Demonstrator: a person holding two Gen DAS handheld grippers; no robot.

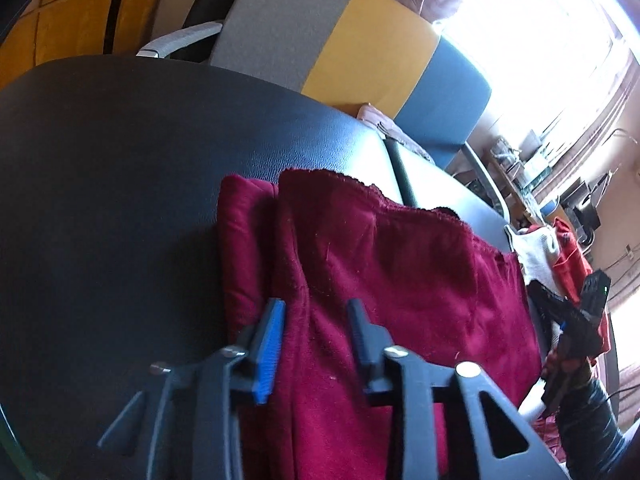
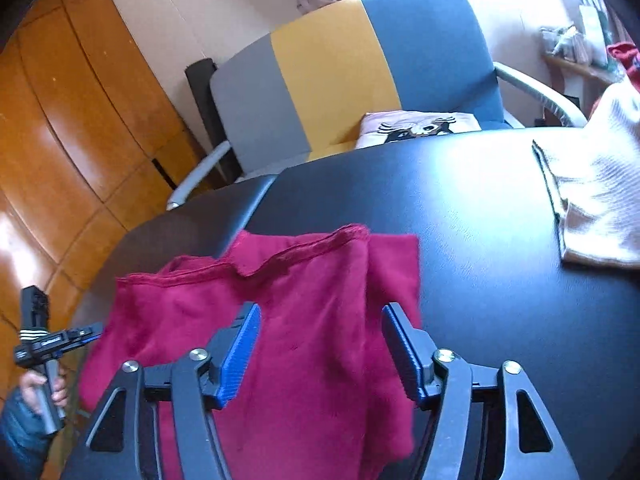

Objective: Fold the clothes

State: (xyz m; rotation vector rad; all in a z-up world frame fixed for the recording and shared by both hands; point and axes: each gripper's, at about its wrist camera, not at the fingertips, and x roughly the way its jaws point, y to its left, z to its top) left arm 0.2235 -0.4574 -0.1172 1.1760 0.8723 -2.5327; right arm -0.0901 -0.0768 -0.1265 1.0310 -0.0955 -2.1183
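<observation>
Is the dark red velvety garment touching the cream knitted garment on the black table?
Apart. The right wrist view shows bare black table between the dark red velvety garment and the cream knitted garment.

A crimson fleece garment (image 2: 304, 320) lies partly folded and rumpled on the black worktop (image 2: 480, 208), hem edge uppermost.

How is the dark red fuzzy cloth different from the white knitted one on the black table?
The dark red fuzzy garment lies close under both grippers, while the cream-white ribbed knit garment lies off to the right, apart from them. The red one looks plush and has folded layers with a hemmed edge on top; the white one shows knitted ribs and looks rumpled. The red one sits between the open right gripper fingers; nothing touches the white one. Both rest on the black table.
</observation>
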